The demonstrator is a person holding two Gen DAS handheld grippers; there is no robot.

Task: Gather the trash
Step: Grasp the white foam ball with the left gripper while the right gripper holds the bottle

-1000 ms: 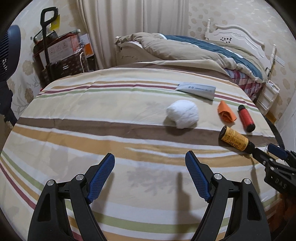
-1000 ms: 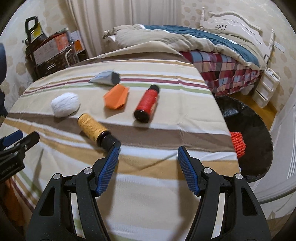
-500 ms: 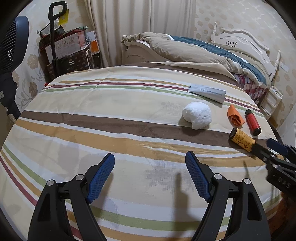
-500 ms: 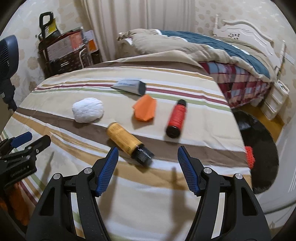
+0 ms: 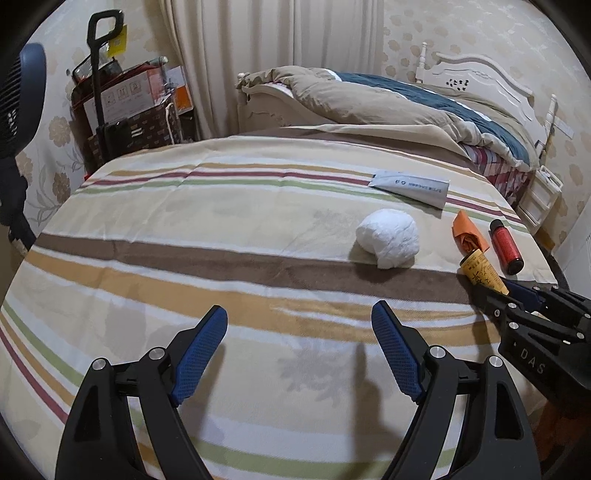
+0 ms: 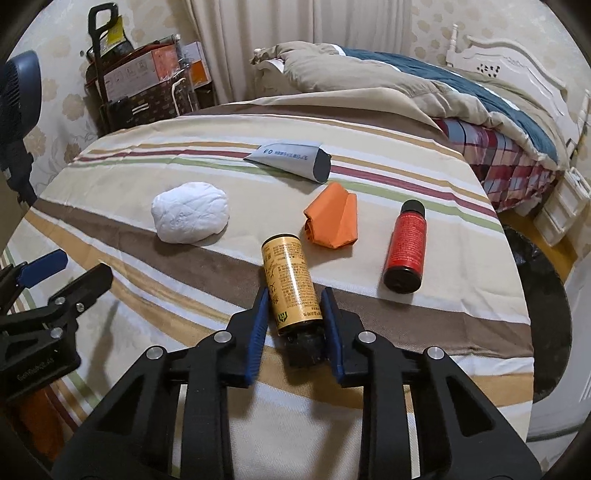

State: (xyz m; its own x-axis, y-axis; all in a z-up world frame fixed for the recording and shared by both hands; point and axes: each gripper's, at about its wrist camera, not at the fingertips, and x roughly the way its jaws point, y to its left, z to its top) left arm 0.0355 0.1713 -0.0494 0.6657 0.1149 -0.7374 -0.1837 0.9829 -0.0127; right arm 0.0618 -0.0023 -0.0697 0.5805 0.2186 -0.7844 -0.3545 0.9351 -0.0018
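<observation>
While right claw (image 6: 293, 314) jaws closing around glossy yellow cylindrical bottle (image 6: 290, 284), left claw (image 5: 299, 350) spread, empty.

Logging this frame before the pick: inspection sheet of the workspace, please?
Surface: striped cloth, flat.
Job's things: yellow bottle, red bottle, orange paper, white wad, grey tube, all lying apart.
Clutter: nothing seen.
Grippers: right gripper closing around the yellow bottle near its cap; left gripper open, empty.
Cables: nothing seen.
Surroundings: bed, curtain, boxes on a cart, black bag on the floor.
</observation>
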